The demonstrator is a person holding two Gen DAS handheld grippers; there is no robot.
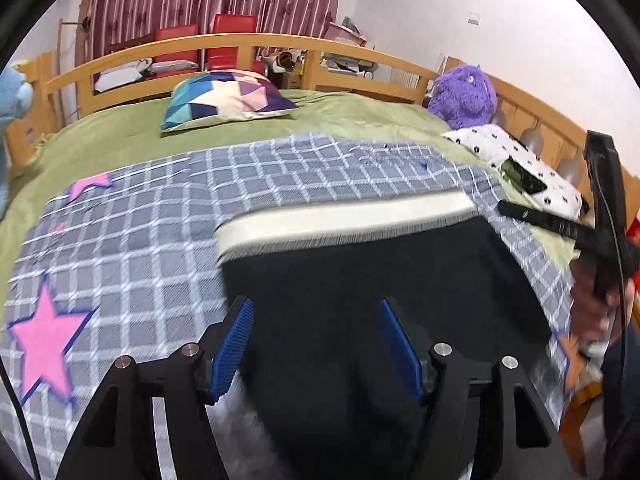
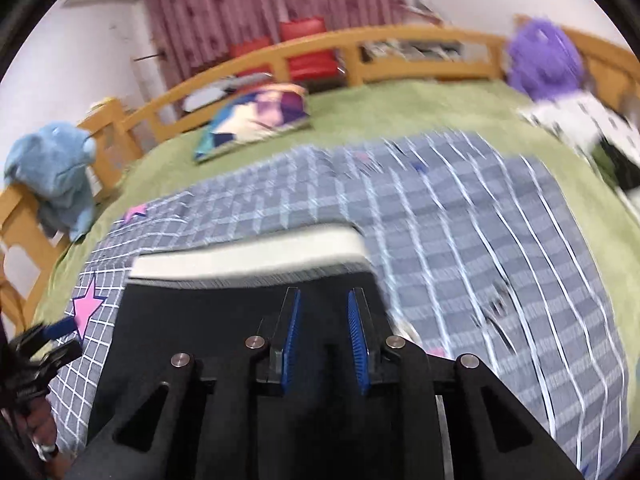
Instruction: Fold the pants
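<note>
Black pants [image 1: 360, 272] with a white waistband [image 1: 340, 220] lie flat on a grey checked blanket [image 1: 160, 240] spread over the bed. My left gripper [image 1: 315, 308] hovers over the dark cloth, open, its blue pads wide apart with nothing between them. In the right wrist view the same pants [image 2: 192, 320] and waistband [image 2: 248, 260] lie just ahead. My right gripper [image 2: 324, 296] stands above them near their right edge, open by a narrow gap, and no cloth is caught between its pads. Both views are motion-blurred.
A green sheet [image 1: 340, 112] covers the bed inside a wooden rail [image 1: 240, 42]. A patterned pillow [image 1: 228, 98], a purple plush toy [image 1: 464, 96] and a white spotted pillow [image 1: 492, 144] sit at the far side. A blue plush toy [image 2: 56, 168] hangs on the left rail. A person's hand [image 1: 592, 308] shows at right.
</note>
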